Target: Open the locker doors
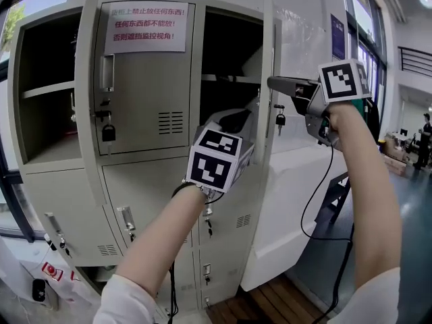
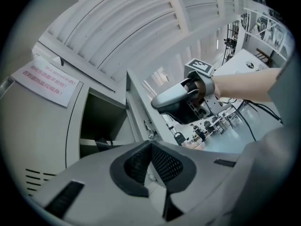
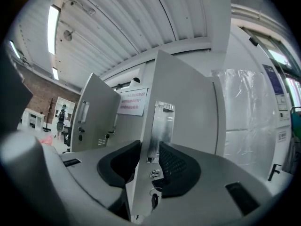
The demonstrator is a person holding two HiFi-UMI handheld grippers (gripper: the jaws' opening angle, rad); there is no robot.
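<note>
The grey locker bank [image 1: 145, 201] fills the head view. Its upper right door [image 1: 268, 59] stands swung out, edge toward me, and the compartment [image 1: 229, 52] behind it is dark. My right gripper [image 1: 273, 83] is shut on that door's free edge. In the right gripper view the door [image 3: 183, 107] runs between the gripper's pads [image 3: 176, 166], with its latch plate [image 3: 157, 131] and keys [image 3: 154, 199] there. My left gripper [image 1: 233, 117] hangs in front of the open compartment, shut and holding nothing [image 2: 150, 147]. The upper left door [image 1: 88, 79] is open too.
The upper middle door [image 1: 145, 93] is closed, with a red-print notice [image 1: 145, 27] and a padlock [image 1: 108, 132]. Lower doors are closed. A white plastic-wrapped panel [image 1: 304, 181] stands right of the lockers. A cable [image 1: 317, 194] hangs from my right gripper. A person [image 1: 425, 140] stands far right.
</note>
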